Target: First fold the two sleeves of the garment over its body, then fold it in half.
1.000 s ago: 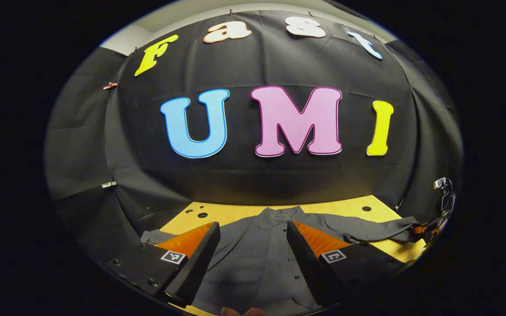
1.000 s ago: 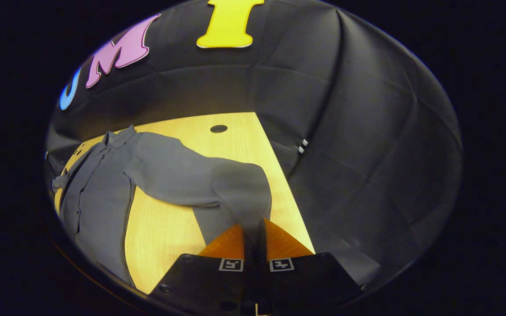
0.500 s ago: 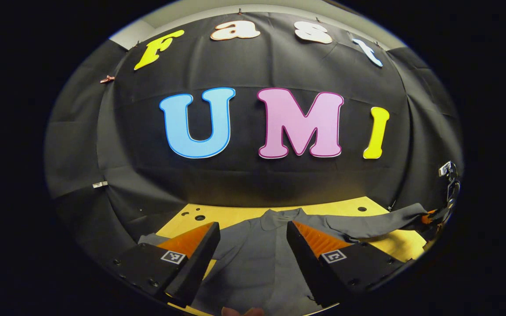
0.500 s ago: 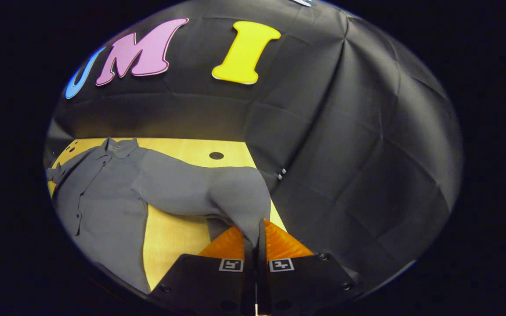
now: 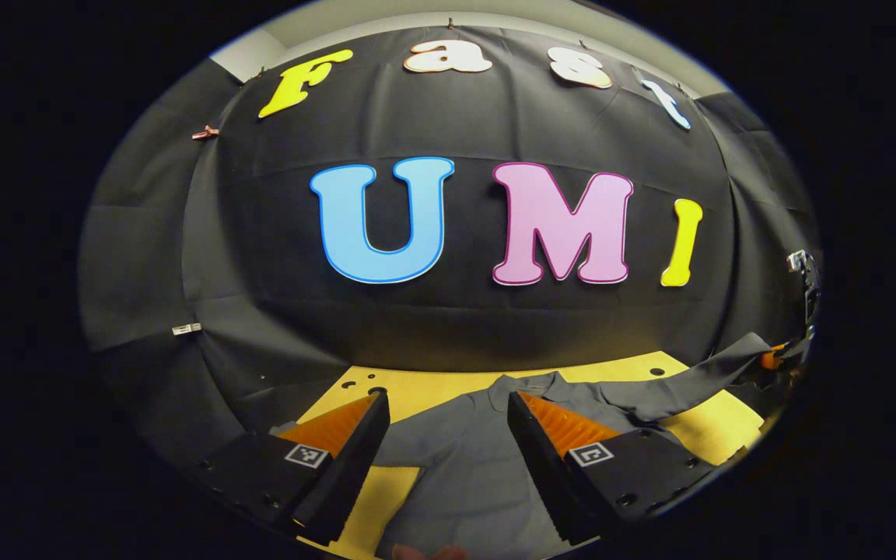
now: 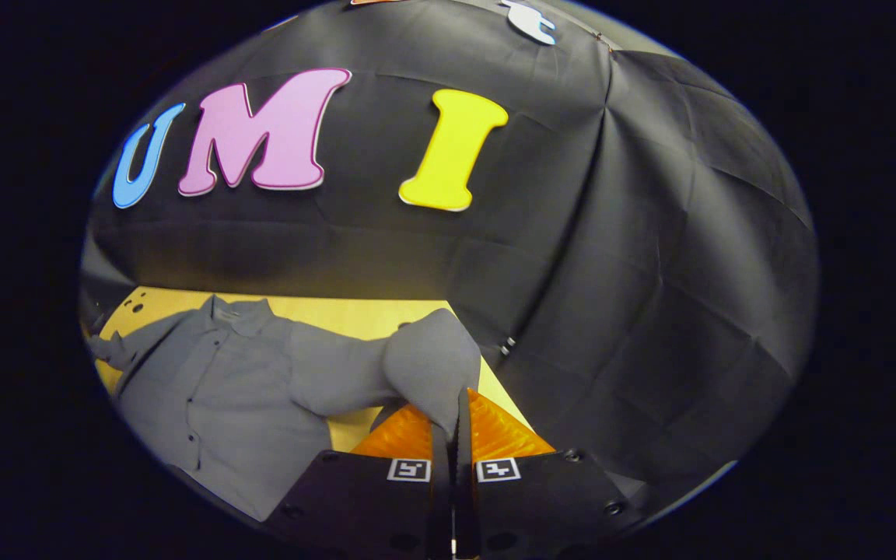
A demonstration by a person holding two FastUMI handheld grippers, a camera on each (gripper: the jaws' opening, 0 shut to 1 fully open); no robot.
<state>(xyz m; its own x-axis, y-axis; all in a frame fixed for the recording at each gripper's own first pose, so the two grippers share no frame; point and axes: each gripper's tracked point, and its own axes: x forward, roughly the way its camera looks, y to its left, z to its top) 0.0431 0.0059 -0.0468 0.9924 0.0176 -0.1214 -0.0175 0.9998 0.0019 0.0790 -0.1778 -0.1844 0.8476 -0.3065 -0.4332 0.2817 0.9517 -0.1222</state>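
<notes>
Two grippers here: the right gripper has its jaws pinched tight on the end of one sleeve of the grey shirt, lifting it off the yellow worktop so it arches up from the shoulder. The shirt's body lies flat on the worktop, collar toward the booth wall. The left gripper hangs above the shirt's front with jaws wide apart, gripping nothing.
</notes>
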